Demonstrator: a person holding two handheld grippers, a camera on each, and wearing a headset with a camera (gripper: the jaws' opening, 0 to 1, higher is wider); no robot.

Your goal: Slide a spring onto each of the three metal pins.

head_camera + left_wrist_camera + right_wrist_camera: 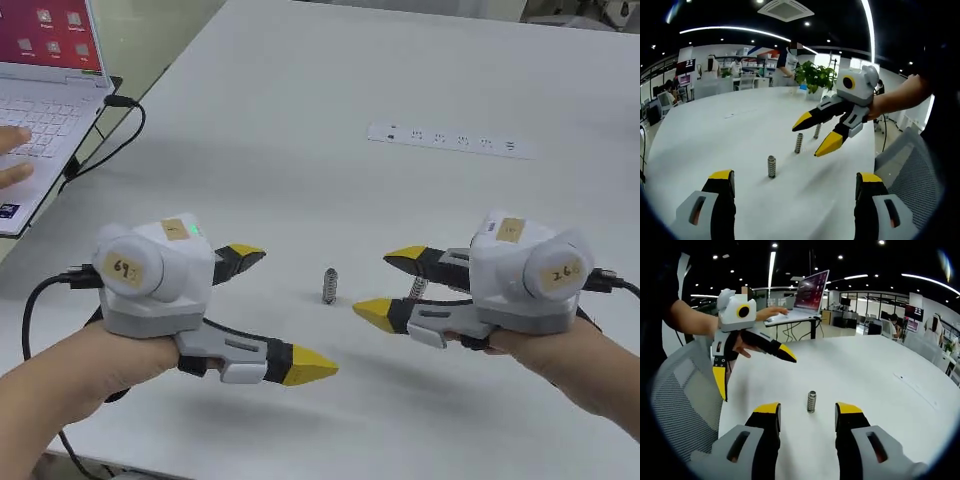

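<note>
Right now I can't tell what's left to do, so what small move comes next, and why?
Probably draw both back: left gripper and right gripper are open and empty, and three springs stand upright in a row, as if already fitted.

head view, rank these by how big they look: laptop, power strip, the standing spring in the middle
1. laptop, largest even though the frame crops it
2. power strip, farther from the camera, so it may look smaller than it is
3. standing spring, clearly smallest
</note>
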